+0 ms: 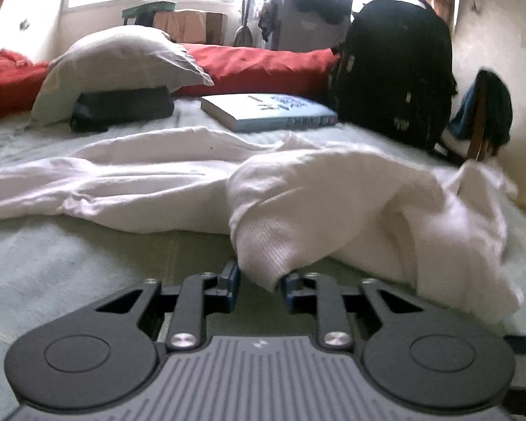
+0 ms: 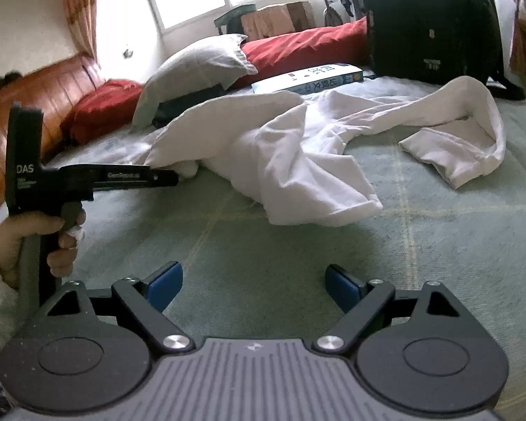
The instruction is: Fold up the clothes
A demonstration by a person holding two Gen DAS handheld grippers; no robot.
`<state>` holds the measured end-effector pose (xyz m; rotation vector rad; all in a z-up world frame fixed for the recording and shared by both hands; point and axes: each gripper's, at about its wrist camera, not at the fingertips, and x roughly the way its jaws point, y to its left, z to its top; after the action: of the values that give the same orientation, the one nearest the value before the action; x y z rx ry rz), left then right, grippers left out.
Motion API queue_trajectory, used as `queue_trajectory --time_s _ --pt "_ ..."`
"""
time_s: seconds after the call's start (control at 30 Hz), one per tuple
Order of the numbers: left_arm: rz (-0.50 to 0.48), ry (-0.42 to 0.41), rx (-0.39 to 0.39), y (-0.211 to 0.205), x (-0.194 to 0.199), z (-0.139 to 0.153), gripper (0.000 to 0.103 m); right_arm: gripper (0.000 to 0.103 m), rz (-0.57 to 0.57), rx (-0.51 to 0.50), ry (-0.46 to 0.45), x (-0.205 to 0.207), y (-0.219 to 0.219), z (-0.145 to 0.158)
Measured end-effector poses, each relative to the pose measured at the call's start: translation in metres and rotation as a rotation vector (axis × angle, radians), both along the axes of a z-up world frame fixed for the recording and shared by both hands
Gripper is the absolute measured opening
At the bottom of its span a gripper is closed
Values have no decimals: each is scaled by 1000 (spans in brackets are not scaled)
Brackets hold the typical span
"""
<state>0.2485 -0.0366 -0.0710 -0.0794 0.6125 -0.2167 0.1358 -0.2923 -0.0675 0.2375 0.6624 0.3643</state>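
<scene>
Your white garment (image 2: 291,147) lies crumpled across the middle of the pale green bedspread (image 2: 298,245), one sleeve looping toward the right of the right wrist view, with the blue book (image 2: 308,79), grey pillow (image 2: 196,70) and black backpack (image 2: 431,21) behind it. Your left gripper (image 1: 259,280) has its blue pads nearly together, pinching a ribbed cuff of the garment at lower centre of its own view. Your right gripper (image 2: 254,286) hovers over bare bedspread at the bottom of its frame, jaws spread wide and holding nothing, while your left hand (image 2: 35,242) shows at the left edge.
</scene>
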Motion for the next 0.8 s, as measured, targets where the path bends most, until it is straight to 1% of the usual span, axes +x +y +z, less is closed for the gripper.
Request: queue_trajectory --time_s 0.07,0.17,0.2,0.23,0.27,0.3,0.33,0.4,0.5,0.67,0.8 --pt "-8 -7 24 1 -2 0 18 88 -15 72 5 6 -9 -3" --pt "-8 -4 38 6 -7 -2 17 80 -38 177 10 18 -22 -7" --pt "-7 -6 44 7 -8 -2 16 75 -46 211 12 22 -25 -8" --pt "-6 -9 53 8 -10 -2 16 67 -54 244 13 26 -29 -9" --pt "-5 -12 62 9 -12 -1 16 62 -62 278 14 30 -33 -10" --pt "-7 -17 82 9 -14 1 15 50 -63 298 14 33 -35 -10" --pt "-12 -22 106 9 -16 3 14 34 -62 314 14 36 -36 -11" --pt "-24 -43 153 10 -22 8 13 16 -65 303 13 40 -35 -9" --pt "-41 -71 209 17 -36 19 12 15 -63 265 -2 35 -33 0" --pt "-32 -102 311 36 -68 38 11 13 -26 182 -25 15 -34 23" --pt "-54 -126 416 49 -100 51 11 12 -4 165 -8 -1 -45 40"
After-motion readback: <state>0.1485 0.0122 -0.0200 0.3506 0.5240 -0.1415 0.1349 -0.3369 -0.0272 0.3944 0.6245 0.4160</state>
